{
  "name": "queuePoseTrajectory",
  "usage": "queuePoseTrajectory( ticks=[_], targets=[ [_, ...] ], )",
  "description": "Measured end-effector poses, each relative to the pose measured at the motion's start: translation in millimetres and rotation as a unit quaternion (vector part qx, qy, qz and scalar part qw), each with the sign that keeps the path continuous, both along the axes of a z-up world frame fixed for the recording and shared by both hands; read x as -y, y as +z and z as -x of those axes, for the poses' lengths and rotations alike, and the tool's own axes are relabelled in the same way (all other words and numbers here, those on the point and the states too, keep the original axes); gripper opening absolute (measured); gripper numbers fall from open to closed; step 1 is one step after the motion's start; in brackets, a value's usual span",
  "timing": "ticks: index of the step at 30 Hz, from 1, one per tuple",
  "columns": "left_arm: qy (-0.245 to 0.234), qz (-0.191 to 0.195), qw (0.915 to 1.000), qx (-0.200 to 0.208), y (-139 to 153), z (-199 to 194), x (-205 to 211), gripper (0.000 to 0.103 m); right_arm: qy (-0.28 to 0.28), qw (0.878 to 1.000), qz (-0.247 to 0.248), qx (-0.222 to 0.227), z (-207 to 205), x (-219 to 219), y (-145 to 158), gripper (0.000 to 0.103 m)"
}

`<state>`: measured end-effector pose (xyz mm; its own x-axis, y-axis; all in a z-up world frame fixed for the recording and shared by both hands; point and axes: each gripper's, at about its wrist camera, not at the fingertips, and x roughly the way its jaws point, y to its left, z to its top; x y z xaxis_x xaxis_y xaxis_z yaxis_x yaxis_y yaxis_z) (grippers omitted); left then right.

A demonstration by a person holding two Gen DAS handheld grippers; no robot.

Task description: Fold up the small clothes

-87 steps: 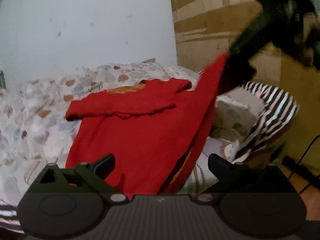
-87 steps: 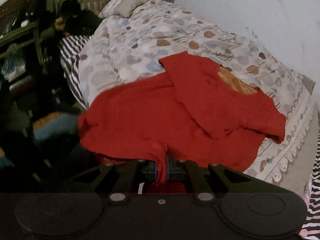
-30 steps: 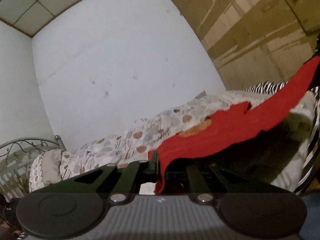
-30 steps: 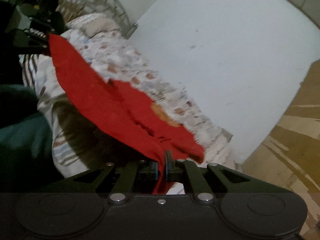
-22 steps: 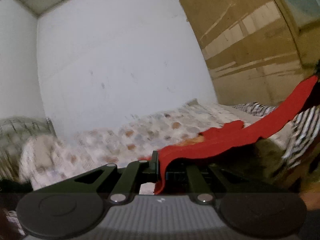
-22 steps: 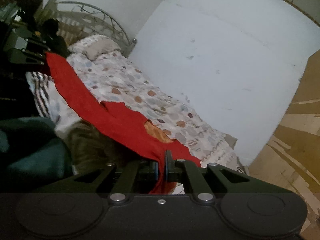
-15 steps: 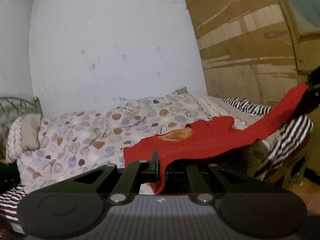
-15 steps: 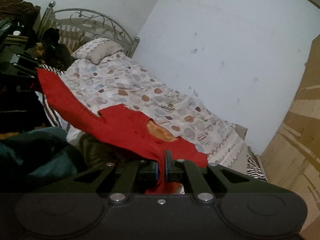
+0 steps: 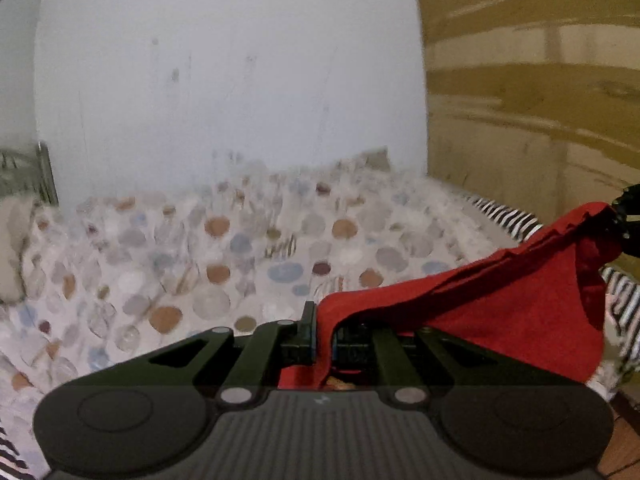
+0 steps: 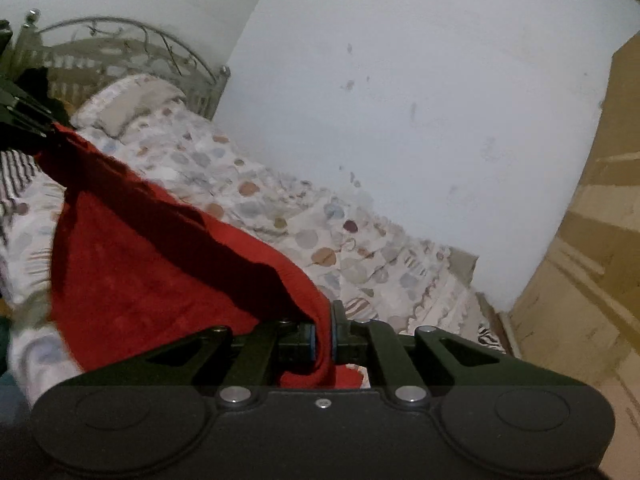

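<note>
Garment count: one, a red garment [image 9: 500, 304], stretched in the air between two grippers above the bed [image 9: 180, 264]. Left gripper [image 9: 324, 338] has its jaws closed tight on one edge of the red cloth, fabric pinched between the blue-edged pads and a bit hanging below them. Right gripper [image 10: 324, 340] is clamped the same way on the opposite edge, jaws nearly touching with only cloth between. In the left wrist view the fabric runs up to the right gripper [image 9: 624, 216] at the frame edge; in the right wrist view the red garment [image 10: 160, 264] runs up-left to the left gripper [image 10: 24, 116]. Cloth sags in the middle, hanging over the near side of the bed; contact with the bedding can't be told. One spotted bedspread [image 10: 320, 240], one pillow [image 10: 128, 108], one metal headboard [image 10: 120, 40], one striped sheet [image 9: 504, 220] at the bed edge, pale wall [image 10: 400, 80], wooden panel [image 9: 540, 100]. Left view is motion-blurred.
</note>
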<state>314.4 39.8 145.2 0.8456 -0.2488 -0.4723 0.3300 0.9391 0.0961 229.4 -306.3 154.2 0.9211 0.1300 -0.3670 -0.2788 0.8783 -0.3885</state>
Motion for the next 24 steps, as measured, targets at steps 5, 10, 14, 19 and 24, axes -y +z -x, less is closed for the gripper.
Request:
queuePoseTrajectory(
  ticks=[5, 10, 14, 19, 24],
  targets=[
    [0.018, -0.019, 0.9979, -0.059, -43, -78, 2, 0.006, 0.013, 0.999, -0.005, -0.044, -93, -1, -31, 0.007],
    [0.029, -0.005, 0.9931, -0.113, -91, -132, -2, 0.007, 0.014, 0.997, -0.006, -0.081, -160, 1, -77, 0.009],
    [0.029, 0.008, 0.9886, -0.147, -121, -160, -2, 0.007, -0.002, 0.994, -0.002, -0.113, -193, 1, -115, 0.011],
    [0.027, 0.032, 0.9819, -0.184, -141, -177, -8, 0.022, -0.017, 0.99, -0.002, -0.138, -211, 6, -143, 0.019],
    [0.037, 0.091, 0.9729, -0.209, -143, -189, -32, 0.04, -0.03, 0.988, -0.017, -0.151, -220, 17, -154, 0.037]
  ],
)
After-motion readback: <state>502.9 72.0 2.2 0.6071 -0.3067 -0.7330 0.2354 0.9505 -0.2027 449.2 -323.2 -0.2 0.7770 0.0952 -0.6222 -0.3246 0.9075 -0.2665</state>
